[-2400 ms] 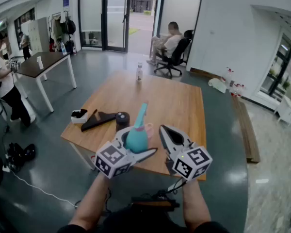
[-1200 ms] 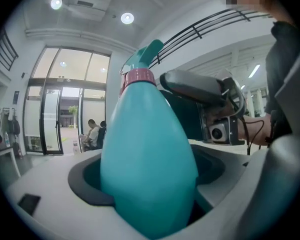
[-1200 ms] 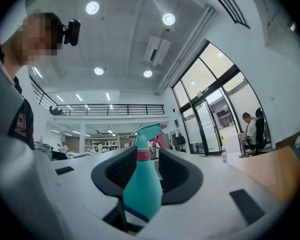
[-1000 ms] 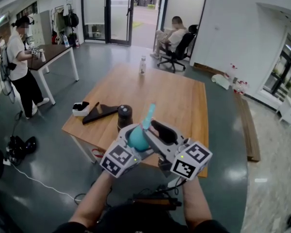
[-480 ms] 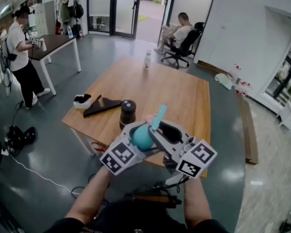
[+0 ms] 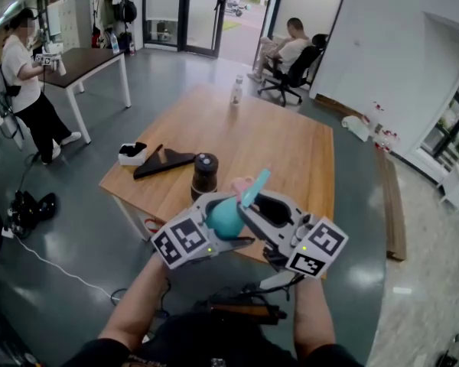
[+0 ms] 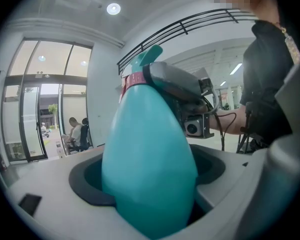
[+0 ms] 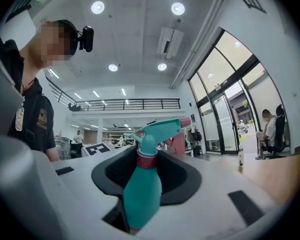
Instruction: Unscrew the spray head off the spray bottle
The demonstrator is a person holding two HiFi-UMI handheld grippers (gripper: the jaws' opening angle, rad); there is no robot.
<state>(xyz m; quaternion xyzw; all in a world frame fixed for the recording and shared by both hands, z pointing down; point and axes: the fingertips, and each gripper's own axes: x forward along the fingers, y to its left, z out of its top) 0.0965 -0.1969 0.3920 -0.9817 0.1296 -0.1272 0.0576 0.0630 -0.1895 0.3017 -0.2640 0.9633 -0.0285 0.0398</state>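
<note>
Holding the teal pear-shaped plastic spray bottle [image 6: 223, 217] by its belly in my left gripper [image 6: 227, 222], I have my right gripper [image 6: 252, 199] clamped on the dark-red collar [image 8: 146, 160] under its teal trigger spray head [image 8: 157, 129].

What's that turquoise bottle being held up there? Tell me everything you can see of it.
It is a smooth, plastic-looking teal spray bottle with a pear-shaped body, a pink collar and a teal spray head with a pink nozzle tip, screwed on. It is tilted in the air over the wooden table's near edge. The left hand-held gripper clamps its body; the right hand-held gripper clasps the collar.
</note>
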